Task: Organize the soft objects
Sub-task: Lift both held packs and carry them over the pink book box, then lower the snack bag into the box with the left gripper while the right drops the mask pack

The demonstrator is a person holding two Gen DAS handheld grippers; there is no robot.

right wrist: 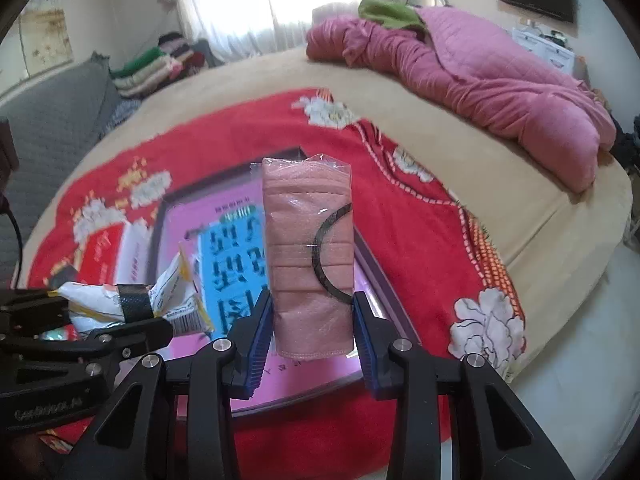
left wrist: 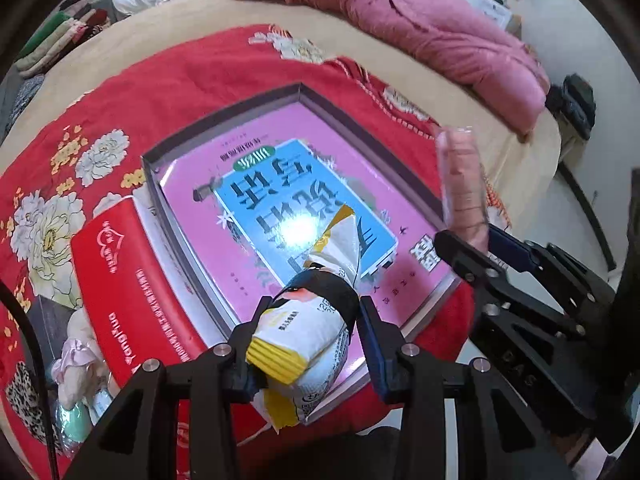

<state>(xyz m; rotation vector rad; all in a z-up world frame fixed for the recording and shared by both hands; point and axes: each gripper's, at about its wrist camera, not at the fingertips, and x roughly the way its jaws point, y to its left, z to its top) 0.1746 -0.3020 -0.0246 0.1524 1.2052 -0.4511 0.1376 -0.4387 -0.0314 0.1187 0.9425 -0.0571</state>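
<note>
Clamped between the blue pads of the left gripper [left wrist: 310, 320], one white-and-yellow snack packet [left wrist: 298, 344] bound with a black band points down over the open tray [left wrist: 160, 184] just ahead, seemingly ready to be set inside. Beside it to the right, the right gripper [right wrist: 312, 320] squeezes one pink cloth pack [right wrist: 308, 248] in clear wrap, held upright above the same tray. One tray lies on the red floral blanket [right wrist: 400, 208], and one red box [left wrist: 132, 280] sits touching its left wall. Farther off, one pink quilt [right wrist: 480, 80] lies bunched on the bed.
</note>
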